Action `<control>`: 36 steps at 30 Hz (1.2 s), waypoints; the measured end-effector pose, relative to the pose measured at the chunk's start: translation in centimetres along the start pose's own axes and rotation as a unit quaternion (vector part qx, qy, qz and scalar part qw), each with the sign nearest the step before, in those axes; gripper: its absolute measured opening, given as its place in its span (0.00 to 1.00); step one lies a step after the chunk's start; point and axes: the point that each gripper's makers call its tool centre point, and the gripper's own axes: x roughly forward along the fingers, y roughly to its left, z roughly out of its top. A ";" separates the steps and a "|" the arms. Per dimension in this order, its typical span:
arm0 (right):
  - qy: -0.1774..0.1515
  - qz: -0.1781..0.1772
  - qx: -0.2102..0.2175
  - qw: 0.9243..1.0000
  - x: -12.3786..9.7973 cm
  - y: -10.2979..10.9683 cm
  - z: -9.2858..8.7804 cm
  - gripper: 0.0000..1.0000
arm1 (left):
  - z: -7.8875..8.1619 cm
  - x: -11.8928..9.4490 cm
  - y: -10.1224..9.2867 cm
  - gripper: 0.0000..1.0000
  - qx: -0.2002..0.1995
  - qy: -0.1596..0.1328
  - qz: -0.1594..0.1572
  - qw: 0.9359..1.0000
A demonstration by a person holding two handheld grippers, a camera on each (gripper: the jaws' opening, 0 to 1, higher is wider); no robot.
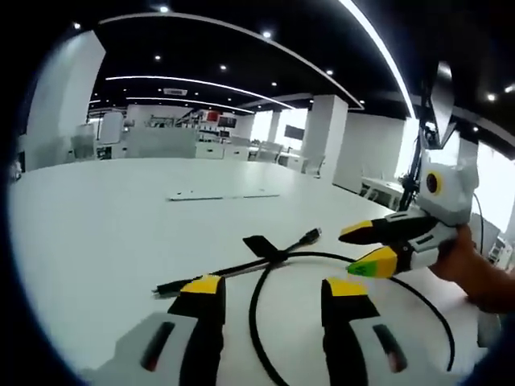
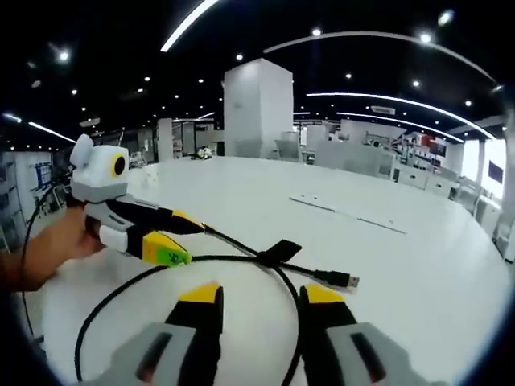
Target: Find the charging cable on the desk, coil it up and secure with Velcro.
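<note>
A black charging cable point(image 1: 256, 310) lies in a loose loop on the white desk point(image 1: 105, 225). Its USB plug point(image 1: 312, 235) points away, and a black Velcro tab point(image 1: 261, 244) sticks out where the strands cross. My left gripper point(image 1: 274, 287) is open, with the loop's curve running on the desk between its jaws. The right gripper point(image 1: 352, 251) comes in from the right, open, its tips just above the loop. In the right gripper view the cable point(image 2: 121, 293), plug point(image 2: 348, 281) and Velcro tab point(image 2: 282, 251) lie ahead of the open right gripper point(image 2: 261, 294). The left gripper point(image 2: 193, 244) hovers open at the left.
A person's hand point(image 1: 475, 269) holds the right gripper, and another hand point(image 2: 48, 245) holds the left. Thin flat strips point(image 1: 225, 195) lie farther out on the desk. White columns point(image 2: 257, 108) and office furniture stand beyond the desk's far edge.
</note>
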 end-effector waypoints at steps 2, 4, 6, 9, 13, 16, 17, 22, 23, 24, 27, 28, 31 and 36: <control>-0.005 -0.002 -0.001 1.000 -0.8 0.2 0.0 0.39 | -0.2 -0.7 -0.3 0.49 0.007 0.000 0.003 1.000; -0.010 -0.002 0.000 1.000 -1.5 0.3 0.1 0.39 | -0.4 -1.2 -0.7 0.49 0.012 0.001 0.004 1.000; -0.017 -0.002 0.001 1.000 -2.5 0.7 0.2 0.39 | -0.5 -2.0 -1.3 0.49 0.020 -0.002 0.004 1.000; -0.020 -0.006 0.000 1.000 -3.9 1.3 0.2 0.37 | -0.3 -3.2 -1.9 0.48 0.027 -0.013 0.007 1.000; -0.020 -0.002 -0.010 1.000 -5.2 2.5 -0.5 0.36 | -0.3 -4.8 -2.5 0.47 0.030 -0.023 0.009 0.999; -0.022 0.009 -0.005 1.000 -6.2 3.6 -1.0 0.39 | -0.8 -5.9 -3.1 0.47 0.030 -0.017 0.011 0.999; -0.020 0.011 -0.005 1.000 -6.6 3.9 -1.3 0.40 | -0.9 -6.2 -3.4 0.48 0.031 -0.015 0.012 0.999; -0.022 0.012 -0.007 1.000 -8.6 4.9 -1.9 0.40 | -1.2 -7.8 -4.5 0.47 0.037 -0.014 0.016 0.999; -0.022 0.010 -0.010 1.000 -9.3 5.2 -2.1 0.40 | -1.1 -8.0 -4.6 0.46 0.038 -0.016 0.017 0.999; -0.022 0.008 -0.012 1.000 -9.6 5.3 -2.2 0.40 | -1.0 -8.5 -4.9 0.46 0.041 -0.023 0.022 0.999; -0.025 -0.002 -0.019 0.999 -10.7 5.3 -2.2 0.40 | -1.2 -9.2 -5.5 0.47 0.049 -0.023 0.026 0.998; -0.025 -0.002 -0.020 0.999 -11.0 5.4 -2.2 0.40 | -1.2 -9.5 -5.8 0.47 0.051 -0.023 0.024 0.998; -0.023 0.008 -0.018 1.000 -11.8 6.0 -2.3 0.40 | -1.0 -10.3 -6.4 0.48 0.051 -0.031 0.021 0.998; -0.023 0.013 -0.024 0.999 -13.2 6.8 -2.5 0.40 | -0.8 -11.6 -7.6 0.48 0.059 -0.044 0.019 0.997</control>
